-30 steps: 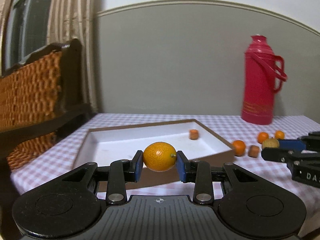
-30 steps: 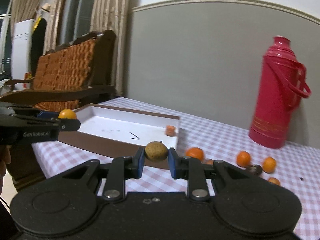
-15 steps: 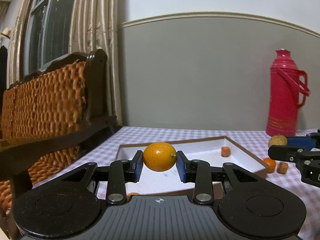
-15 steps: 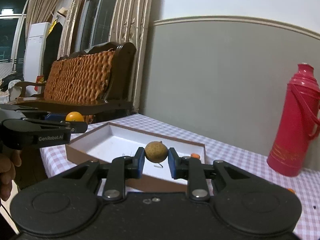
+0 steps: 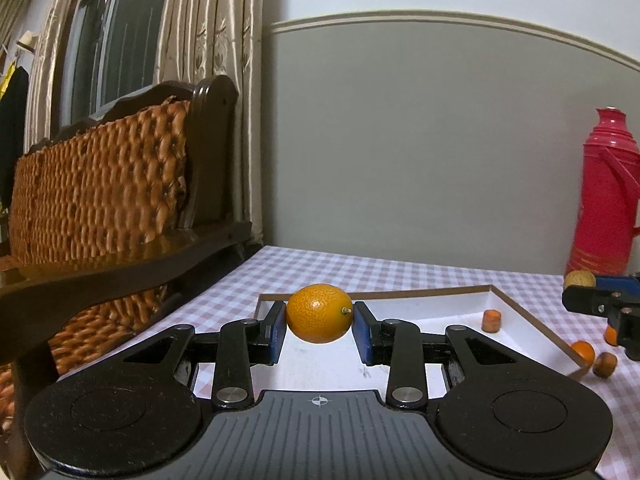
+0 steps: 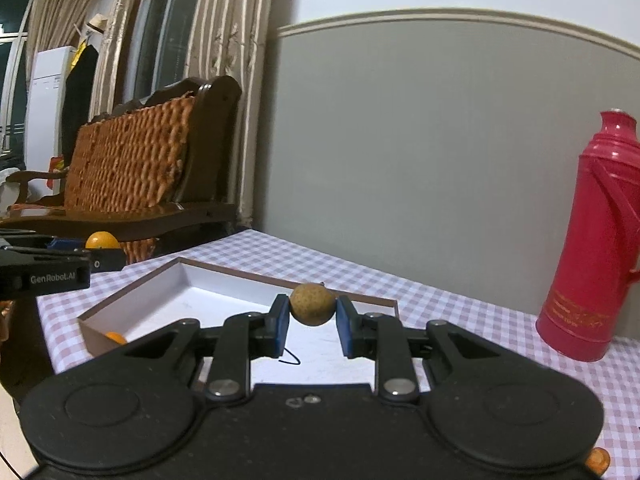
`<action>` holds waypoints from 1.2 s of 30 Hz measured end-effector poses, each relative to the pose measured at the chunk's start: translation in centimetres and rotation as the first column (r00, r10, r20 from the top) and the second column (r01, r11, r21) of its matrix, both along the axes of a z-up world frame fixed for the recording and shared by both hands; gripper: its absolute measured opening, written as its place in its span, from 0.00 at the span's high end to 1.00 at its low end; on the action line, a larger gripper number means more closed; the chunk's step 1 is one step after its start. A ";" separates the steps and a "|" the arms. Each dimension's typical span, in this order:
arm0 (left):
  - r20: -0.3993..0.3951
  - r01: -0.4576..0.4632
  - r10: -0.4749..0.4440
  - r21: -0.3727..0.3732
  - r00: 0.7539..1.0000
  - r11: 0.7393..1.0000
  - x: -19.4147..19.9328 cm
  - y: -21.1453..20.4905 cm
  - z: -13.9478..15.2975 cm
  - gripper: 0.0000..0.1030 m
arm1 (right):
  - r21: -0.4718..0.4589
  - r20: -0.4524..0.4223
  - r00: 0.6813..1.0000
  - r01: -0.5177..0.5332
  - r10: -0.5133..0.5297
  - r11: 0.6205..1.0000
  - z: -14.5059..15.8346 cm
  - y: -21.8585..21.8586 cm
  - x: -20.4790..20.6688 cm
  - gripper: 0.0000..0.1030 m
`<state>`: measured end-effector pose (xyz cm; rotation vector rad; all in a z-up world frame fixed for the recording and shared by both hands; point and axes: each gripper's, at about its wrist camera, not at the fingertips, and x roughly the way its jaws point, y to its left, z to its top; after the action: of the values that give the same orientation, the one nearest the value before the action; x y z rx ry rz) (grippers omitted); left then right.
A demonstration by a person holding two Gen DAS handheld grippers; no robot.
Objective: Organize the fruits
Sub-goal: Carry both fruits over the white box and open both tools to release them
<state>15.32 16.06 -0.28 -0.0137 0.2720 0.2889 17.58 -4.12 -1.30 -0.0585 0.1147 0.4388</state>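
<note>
A small oval orange kumquat (image 5: 319, 313) with a short stem stub is clamped between the blue pads of the left gripper (image 5: 320, 330), its long axis lying across the jaws. It is held in the air above the near part of a shallow white tray with a brown cardboard rim (image 5: 524, 312), which is set on a table covered with a pink-and-white checked cloth (image 5: 360, 270). A small round tan-brown longan (image 6: 312, 304) with a rough skin is pinched between the blue pads of the right gripper (image 6: 313, 322); it too is carried above the white tray (image 6: 132, 292), near its far edge as seen from the right wrist. In the left wrist view the right gripper (image 5: 592, 286) is seen at the right edge, with the longan (image 5: 580, 279) at its tip.

Inside the tray a short orange-brown cylindrical piece (image 5: 491, 321) is seen near the right wall, and a small orange fruit (image 6: 115, 337) is visible in the near corner in the right wrist view. Outside the tray, on the cloth, another small orange fruit (image 5: 583, 351) and a brown stubby piece (image 5: 605, 365) are lying close together. A tall red plastic thermos flask (image 6: 592, 240) is standing upright on the table by the grey wall. A dark wooden chair with a woven rattan back (image 5: 104, 184) is placed beside the table.
</note>
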 end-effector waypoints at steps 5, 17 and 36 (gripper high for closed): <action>-0.016 0.000 0.000 0.003 1.000 1.000 1.8 0.4 -0.4 0.65 | 0.013 -0.036 0.999 0.009 -0.009 1.000 -0.3 0.3 2.7 0.84; -0.085 -0.026 0.024 -0.023 0.996 0.999 4.6 2.3 -1.8 0.65 | 0.012 -0.111 0.994 0.020 -0.019 1.000 -0.9 0.9 7.4 0.84; -0.043 -0.072 0.073 0.014 0.996 0.997 5.2 2.7 -2.8 0.00 | -0.016 -0.149 0.988 0.031 -0.033 0.999 -1.8 1.5 9.4 0.17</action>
<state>20.52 18.77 -3.06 -0.0047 0.3132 0.3633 26.96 -2.58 -3.14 -0.0368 0.2660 0.4104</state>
